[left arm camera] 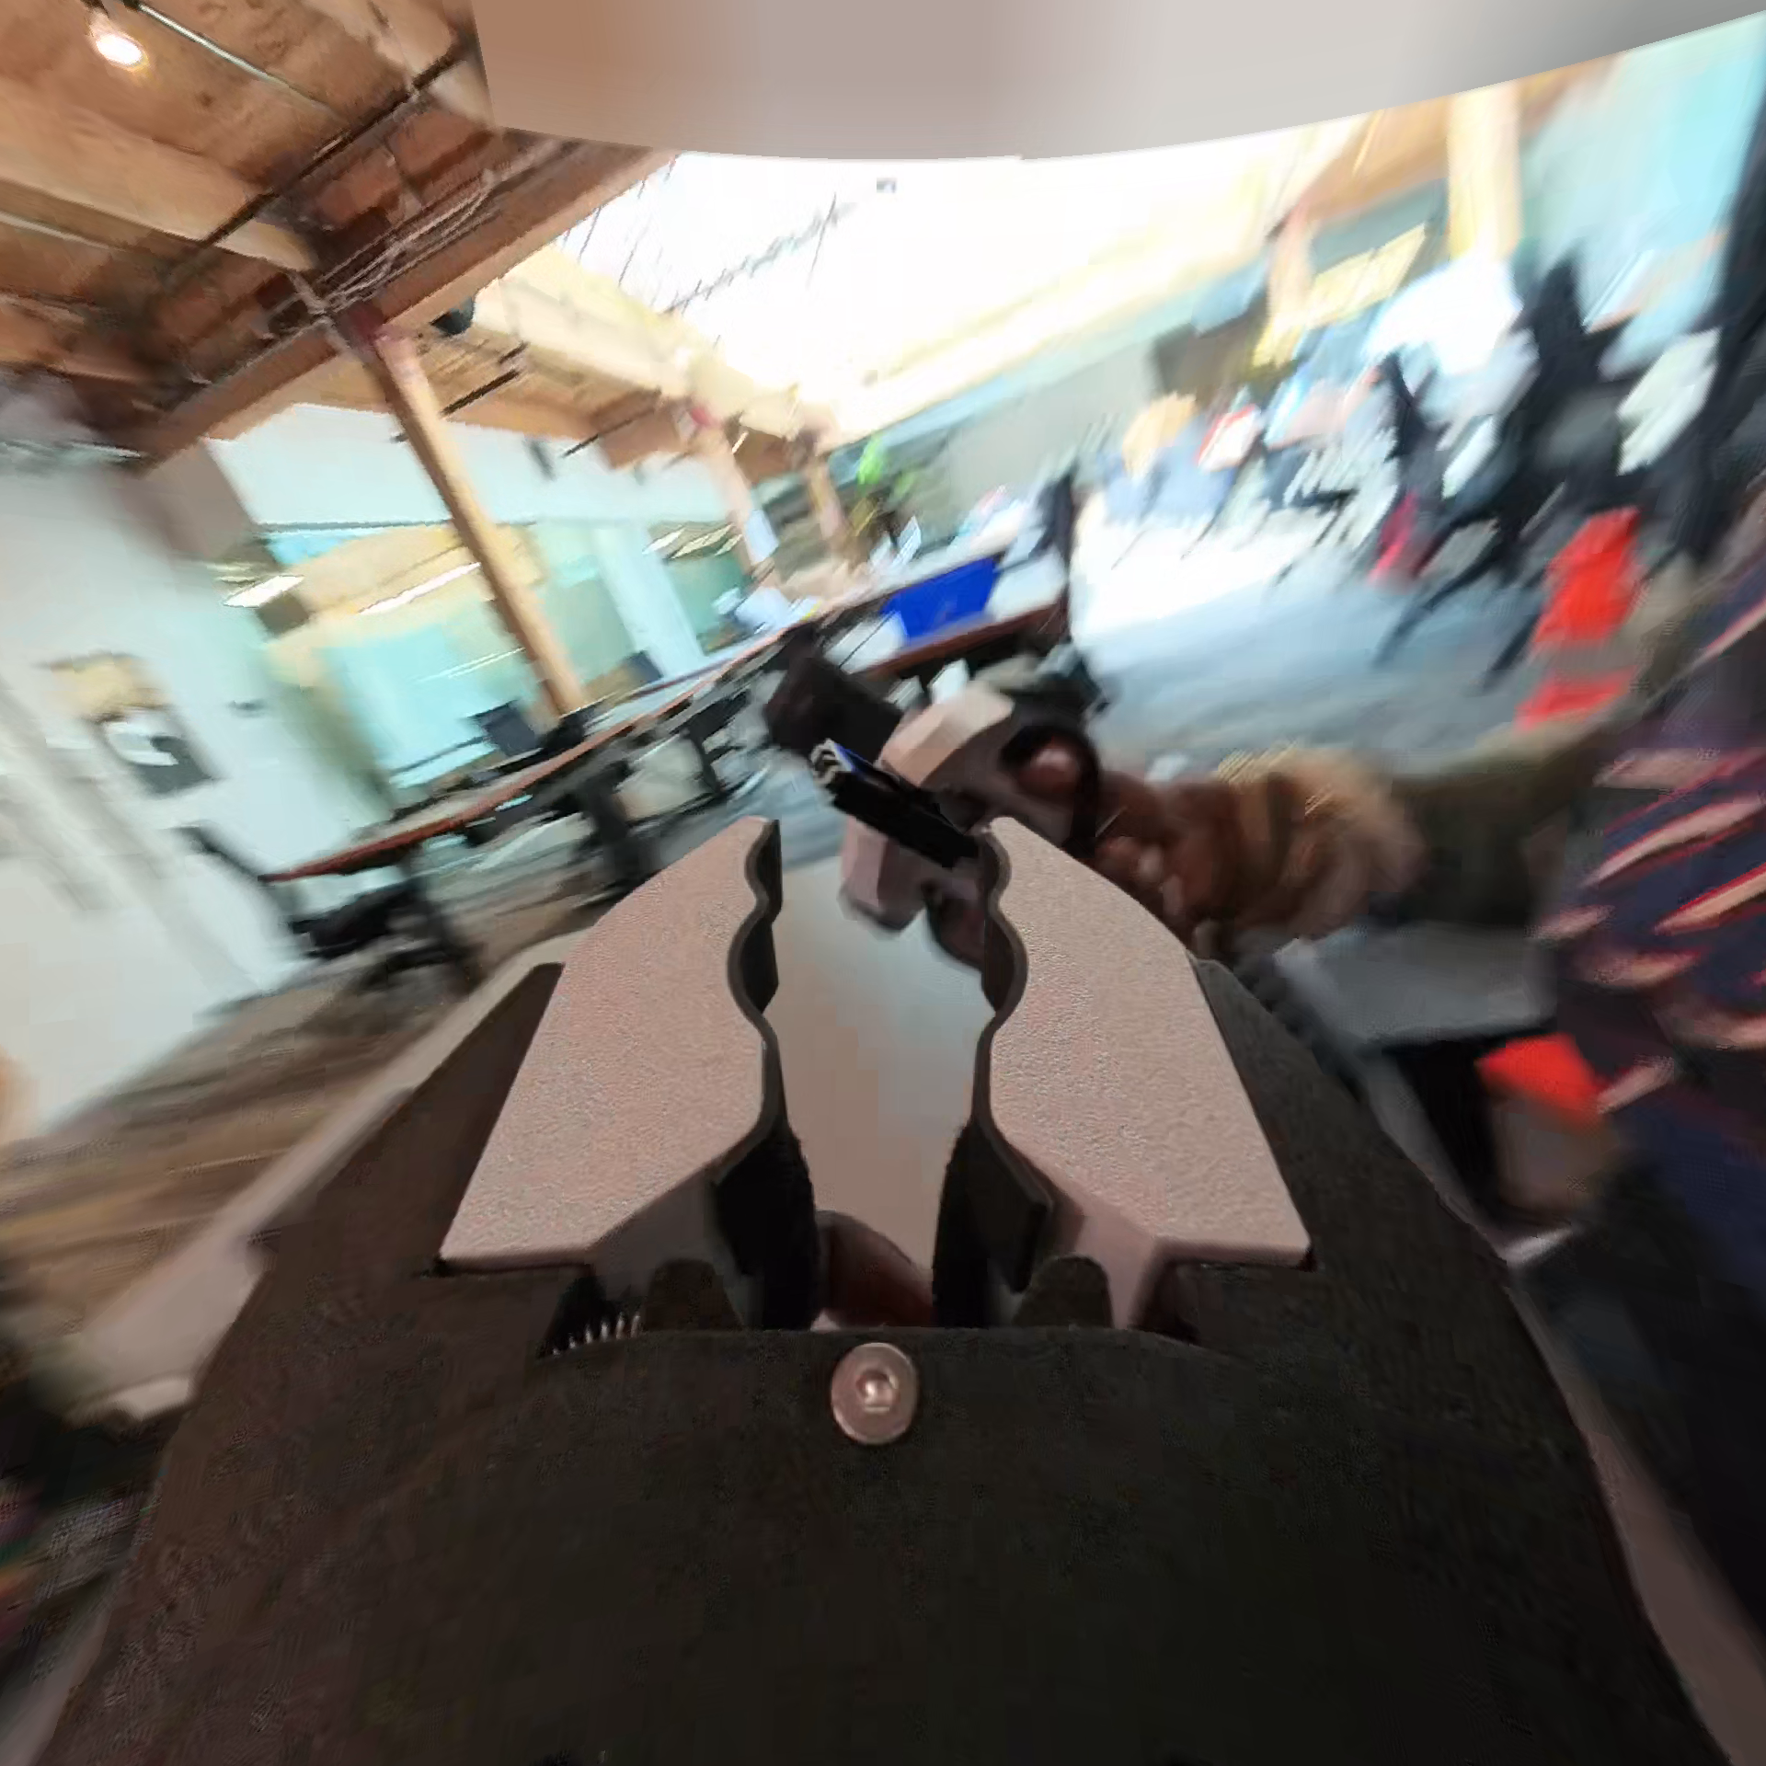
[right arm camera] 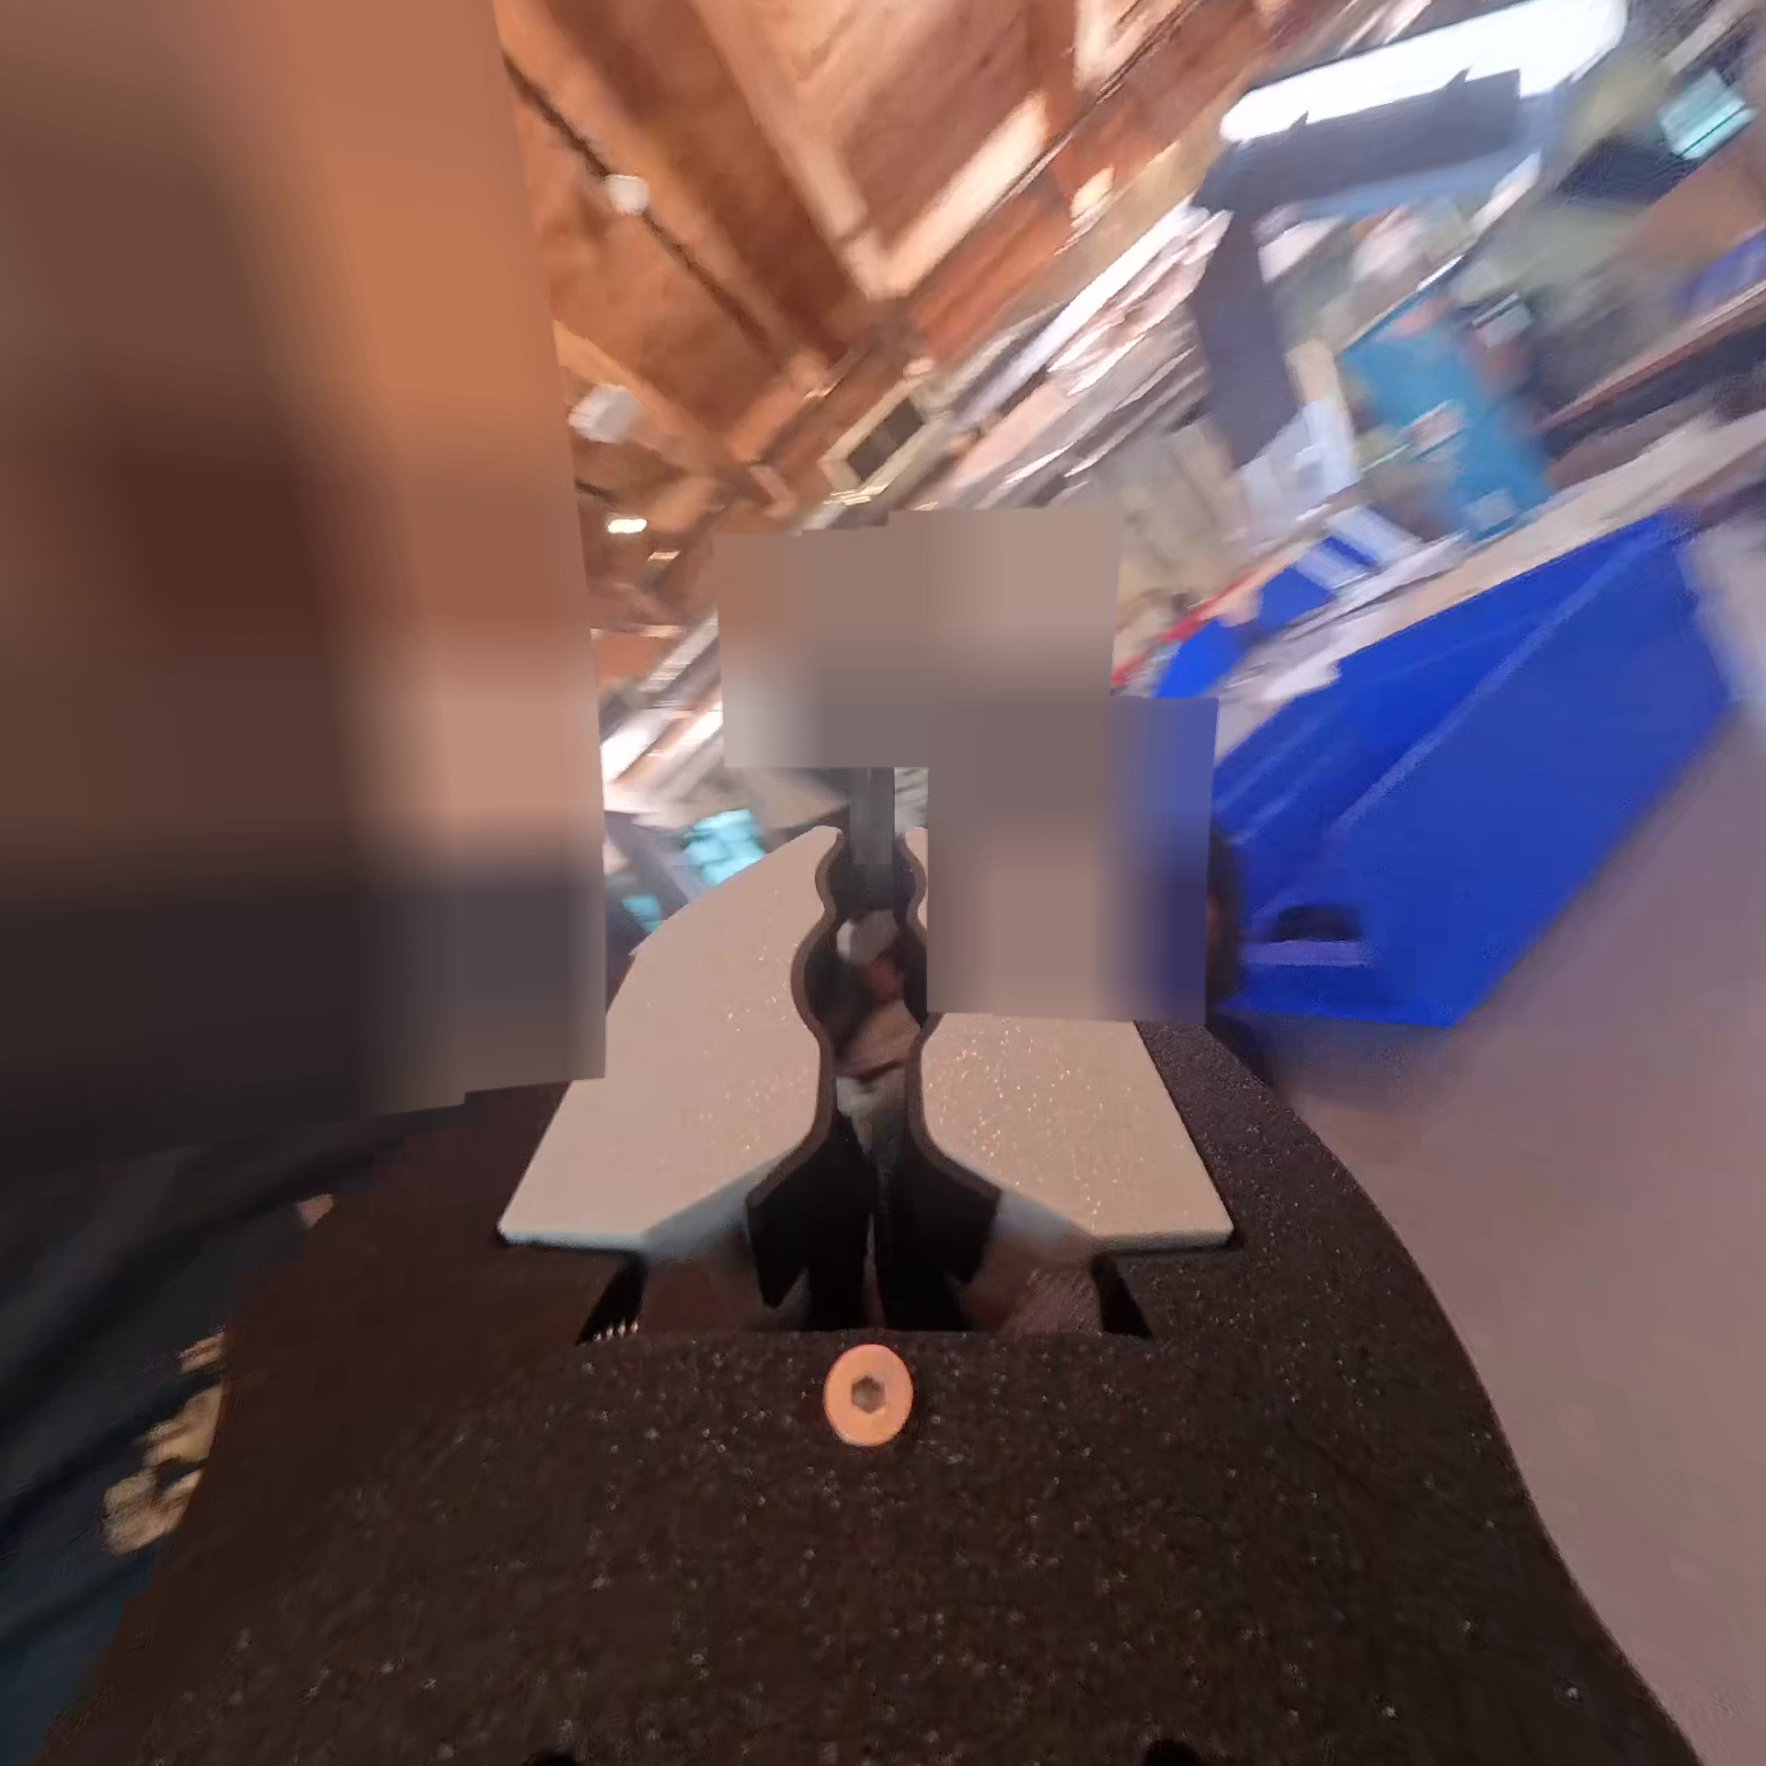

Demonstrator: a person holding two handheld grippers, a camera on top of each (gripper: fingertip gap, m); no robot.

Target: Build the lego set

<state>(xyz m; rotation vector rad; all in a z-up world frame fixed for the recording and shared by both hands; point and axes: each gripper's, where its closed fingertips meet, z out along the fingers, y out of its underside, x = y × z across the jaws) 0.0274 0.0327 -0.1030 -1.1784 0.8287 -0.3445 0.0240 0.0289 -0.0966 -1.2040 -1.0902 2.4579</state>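
- Checked left gripper (left arm camera: pixel 881 841): found jaws parted to a middling gap, with nothing between them.
- Checked right gripper (right arm camera: pixel 872 841): found jaws drawn narrow and clamped at the tips on a thin dark lego piece (right arm camera: pixel 874 812); could not see the right finger's tip behind a mosaic patch.
- Confirmed the same grip from the left wrist view: saw the right gripper (left arm camera: pixel 913 807) held in a hand (left arm camera: pixel 1147 841), just beyond the left fingertips, with the dark piece (left arm camera: pixel 889 798) projecting up and left and showing a blue part at its far end.
- Found the piece held in the air between the two grippers, apart from the left fingers.
- Judged the step in hand as a handover or a mid-air join; could not tell which.
- Found no base plate, model or loose bricks in either view; could not rate progress beyond one piece picked up.
- Noted heavy motion blur; made out only tables (left arm camera: pixel 535 774), a blue bin (right arm camera: pixel 1491 764) and a wooden ceiling (left arm camera: pixel 191 191).
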